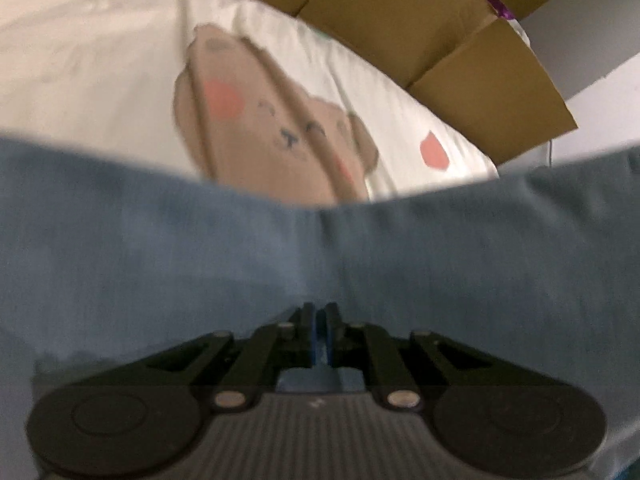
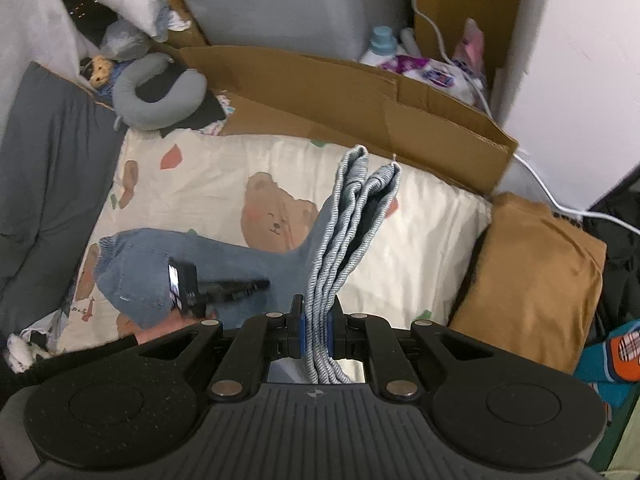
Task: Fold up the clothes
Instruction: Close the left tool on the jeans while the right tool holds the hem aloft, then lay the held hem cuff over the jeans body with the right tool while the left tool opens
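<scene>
Fold in progress, not finished: one blue denim garment (image 2: 208, 260) is lifted off the bed's cream sheet printed with brown bears (image 2: 432, 240), stretched between two hand-held grippers; no crease has been laid flat, and setting down and smoothing appear to remain. Counts, largest first: one bed; one flattened brown cardboard box (image 2: 340, 96) along its far edge; one tan folded cloth (image 2: 536, 272) at the right. The right hand-held gripper (image 2: 315, 332) is clamped on several bunched denim layers; the left hand-held gripper (image 1: 320, 332) is closed, pinching the denim's edge
</scene>
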